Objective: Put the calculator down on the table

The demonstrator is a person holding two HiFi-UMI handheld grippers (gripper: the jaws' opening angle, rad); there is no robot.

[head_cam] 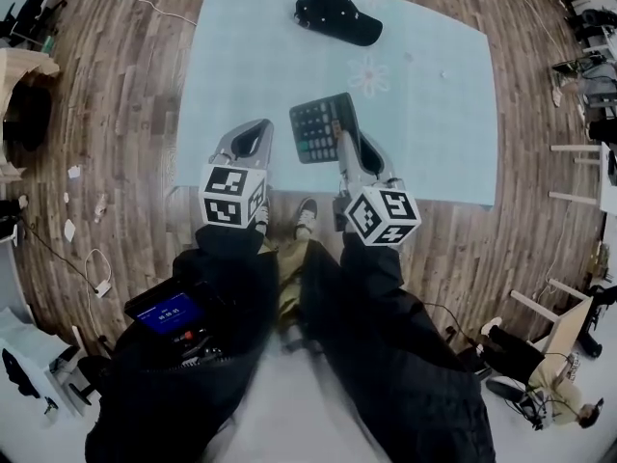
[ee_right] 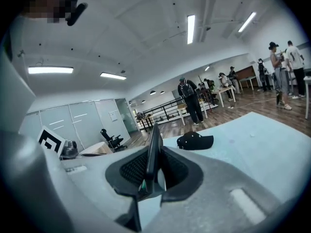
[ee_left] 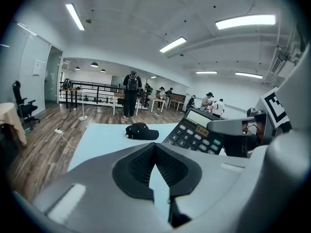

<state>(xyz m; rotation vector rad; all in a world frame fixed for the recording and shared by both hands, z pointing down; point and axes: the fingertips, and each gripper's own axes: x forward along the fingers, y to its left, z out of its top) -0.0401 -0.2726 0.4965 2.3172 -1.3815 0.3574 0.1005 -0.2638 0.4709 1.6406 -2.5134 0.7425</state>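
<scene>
A dark calculator (head_cam: 318, 126) with rows of keys hangs over the near part of the pale blue table (head_cam: 434, 123). My right gripper (head_cam: 345, 141) is shut on its right edge. In the right gripper view the calculator (ee_right: 155, 135) stands edge-on between the black pads of that gripper (ee_right: 156, 153). My left gripper (head_cam: 255, 123) hovers just left of it, shut and holding nothing. In the left gripper view its tips (ee_left: 155, 147) meet, and the calculator (ee_left: 197, 132) shows tilted at the right.
A black cap (head_cam: 337, 15) lies at the table's far side, also seen as the cap (ee_left: 141, 131) and the cap (ee_right: 194, 141). Wooden floor (head_cam: 116, 114) surrounds the table. My shoes (head_cam: 304, 215) stand at the near edge. People and desks fill the background.
</scene>
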